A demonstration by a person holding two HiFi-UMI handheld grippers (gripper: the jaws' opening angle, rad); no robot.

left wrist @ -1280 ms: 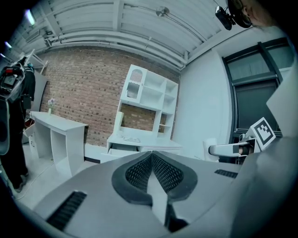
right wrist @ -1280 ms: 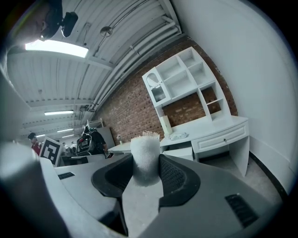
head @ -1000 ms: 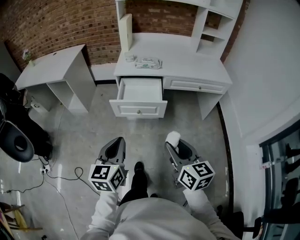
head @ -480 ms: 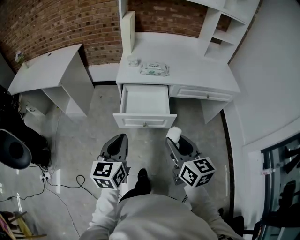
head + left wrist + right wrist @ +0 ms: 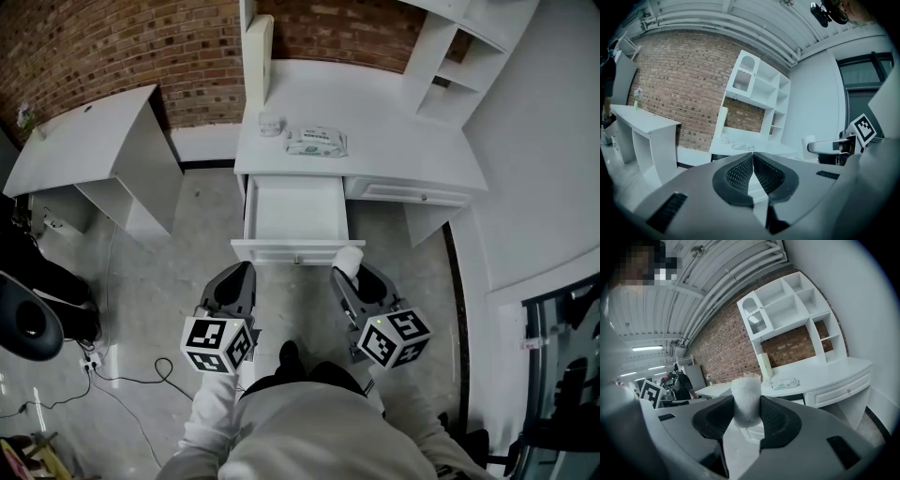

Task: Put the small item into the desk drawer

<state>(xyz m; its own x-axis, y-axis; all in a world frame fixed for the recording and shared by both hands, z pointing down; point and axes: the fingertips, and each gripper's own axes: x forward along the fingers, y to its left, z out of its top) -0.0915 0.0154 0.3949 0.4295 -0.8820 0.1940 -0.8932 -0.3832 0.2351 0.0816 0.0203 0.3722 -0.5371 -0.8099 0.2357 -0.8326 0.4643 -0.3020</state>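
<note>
While the right gripper's [image 5: 746, 412] pads press on both sides of a small white roll [image 5: 746, 398], which stands upright between them with its frayed top above the jaws, we count the pick-up as done. The left gripper [image 5: 753, 165] has its jaws together with nothing between them. It hangs level with the right one, on the near side of the drawer's [image 5: 295, 211] front left corner.

From the head view we see the drawer pulled well out of the desk [image 5: 394, 141], and its floor looks bare. So we judge the opening step done too. The roll shows against the right end of the drawer's front edge. As far as we can tell it is not yet over the hollow.

What is left, by our reckoning, is the last part: carry the roll past the front edge, lower it inside, and part the jaws. The task does not say whether the drawer should then be shut.

On the desk top, towards its back left corner, lie a pack of wipes [image 5: 316, 142] and a jar [image 5: 269, 123], well apart from the roll.
</note>
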